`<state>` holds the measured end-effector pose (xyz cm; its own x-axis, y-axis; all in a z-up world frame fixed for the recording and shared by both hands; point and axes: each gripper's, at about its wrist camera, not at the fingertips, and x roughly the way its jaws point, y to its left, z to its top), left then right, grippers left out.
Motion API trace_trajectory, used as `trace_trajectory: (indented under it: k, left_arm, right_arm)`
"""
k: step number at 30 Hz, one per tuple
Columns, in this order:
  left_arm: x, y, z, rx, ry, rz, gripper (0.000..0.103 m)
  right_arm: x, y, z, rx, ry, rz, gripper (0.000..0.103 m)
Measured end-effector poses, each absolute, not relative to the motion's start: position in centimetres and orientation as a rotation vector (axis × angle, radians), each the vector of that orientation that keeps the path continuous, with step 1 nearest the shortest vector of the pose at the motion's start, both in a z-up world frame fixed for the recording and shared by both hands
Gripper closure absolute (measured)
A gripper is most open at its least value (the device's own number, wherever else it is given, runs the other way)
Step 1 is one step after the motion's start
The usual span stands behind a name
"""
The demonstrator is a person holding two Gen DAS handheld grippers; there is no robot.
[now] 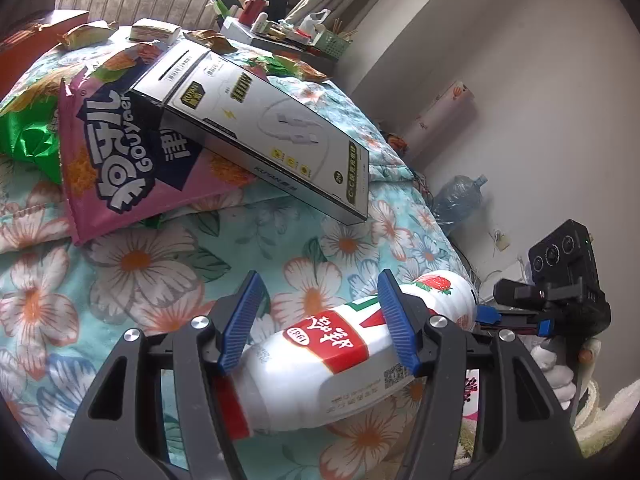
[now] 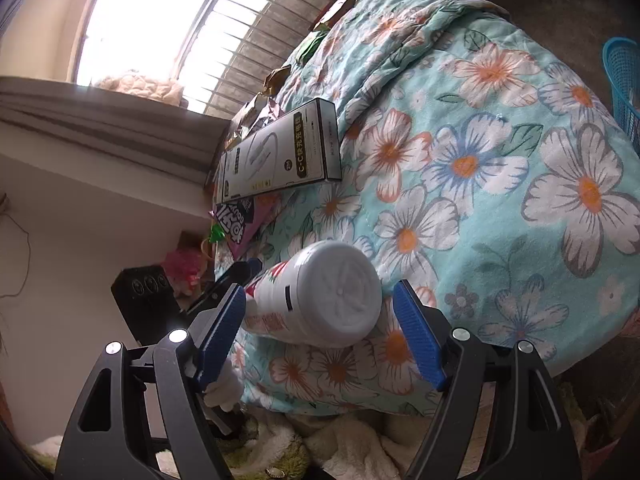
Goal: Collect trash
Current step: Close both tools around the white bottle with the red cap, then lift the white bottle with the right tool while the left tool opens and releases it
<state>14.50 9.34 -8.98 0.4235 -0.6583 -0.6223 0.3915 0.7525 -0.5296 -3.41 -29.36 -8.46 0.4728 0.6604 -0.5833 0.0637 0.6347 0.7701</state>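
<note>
Jaws straddle bottle [image 1: 320,356] — lying flat, base rightward.

White strawberry drink bottle [image 1: 320,364], red cap, lying sideways on floral quilt [image 1: 132,292]

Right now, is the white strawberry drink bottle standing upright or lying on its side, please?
On its side: the bottle lies lengthwise on the floral quilt, its round base facing the right camera.

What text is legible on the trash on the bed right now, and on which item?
"GOUYAER": pink snack bag.
"KUYAN": white cable box, on its side edge and its dark badge.
"C-C", then Chinese characters: same box.
White strawberry drink bottle: red-band Chinese characters upside down; fine print too small to read.
</note>
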Motion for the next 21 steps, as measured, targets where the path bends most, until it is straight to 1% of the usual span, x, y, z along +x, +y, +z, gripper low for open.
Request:
trace_trajectory:
  k: [3, 8, 9, 12, 16, 19, 21]
  left_arm:
    - [14.9, 10.1, -9.1, -0.342, 0.932, -0.648, 0.047]
    - [15.0, 11.3, -9.4, -0.376, 0.951, -0.619, 0.047]
    - [15.0, 11.4, -9.5, -0.379, 0.952, -0.615, 0.047]
    - [15.0, 11.8, -9.7, -0.383, 0.955, -0.606, 0.047]
    - [14.9, 12.0, -9.9, -0.389, 0.96, -0.608, 0.047]
    - [14.8, 12.1, -10.0, -0.391, 0.958, -0.611, 0.047]
    - [14.7, 12.3, -10.0, -0.399, 0.957, -0.614, 0.047]
  right_arm:
    - [-3.4, -28.4, -8.0, 0.765, 1.024, 0.427, 0.029]
    - [-2.8, -27.4, -8.2, 0.748, 1.03, 0.44, 0.03]
    - [-2.7, -27.2, -8.2, 0.738, 1.032, 0.436, 0.033]
    - [-2.5, -26.6, -8.3, 0.703, 1.042, 0.433, 0.038]
    - [-2.4, -26.3, -8.0, 0.65, 1.042, 0.407, 0.051]
    - [-2.2, -26.6, -8.1, 0.649, 1.041, 0.393, 0.057]
    - [-1.9, -26.6, -8.1, 0.656, 1.039, 0.39, 0.058]
